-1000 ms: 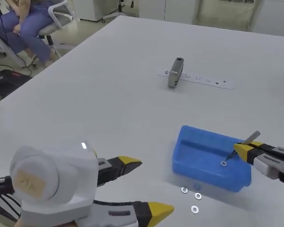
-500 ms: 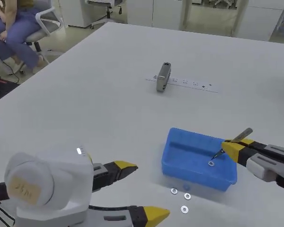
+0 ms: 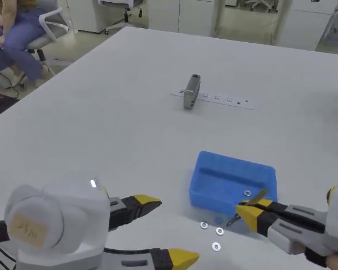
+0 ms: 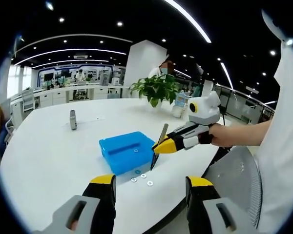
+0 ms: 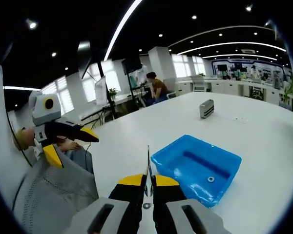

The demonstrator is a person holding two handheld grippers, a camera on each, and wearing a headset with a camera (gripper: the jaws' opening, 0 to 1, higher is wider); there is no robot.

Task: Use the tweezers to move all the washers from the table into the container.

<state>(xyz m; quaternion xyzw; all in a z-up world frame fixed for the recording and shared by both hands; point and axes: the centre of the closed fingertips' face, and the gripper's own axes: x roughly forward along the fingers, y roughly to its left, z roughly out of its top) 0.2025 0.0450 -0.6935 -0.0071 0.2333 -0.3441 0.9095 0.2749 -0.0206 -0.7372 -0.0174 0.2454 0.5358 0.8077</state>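
Note:
A blue container [image 3: 234,175] sits near the table's front edge, and one washer [image 3: 247,193] lies inside it. Three washers [image 3: 216,246] lie on the table just in front of the container's near wall. My right gripper [image 3: 245,211] is shut on the tweezers [image 3: 260,195], whose tip hangs just above and to the right of those washers. In the right gripper view the tweezers [image 5: 149,168] point down past the container [image 5: 198,165] at a washer [image 5: 146,205]. My left gripper [image 3: 169,230] is open and holds nothing, to the left of the washers [image 4: 143,176].
A white power strip [image 3: 222,100] with a grey adapter [image 3: 191,90] lies at mid-table, far behind the container. A person sits on a chair [image 3: 48,25] beyond the table's far left corner. A potted plant [image 4: 156,90] stands off the table's far side.
The right gripper drew back from over the container to its near side, above the loose washers. The washer that was at the tweezers' tip now lies in the container. The left gripper stayed put.

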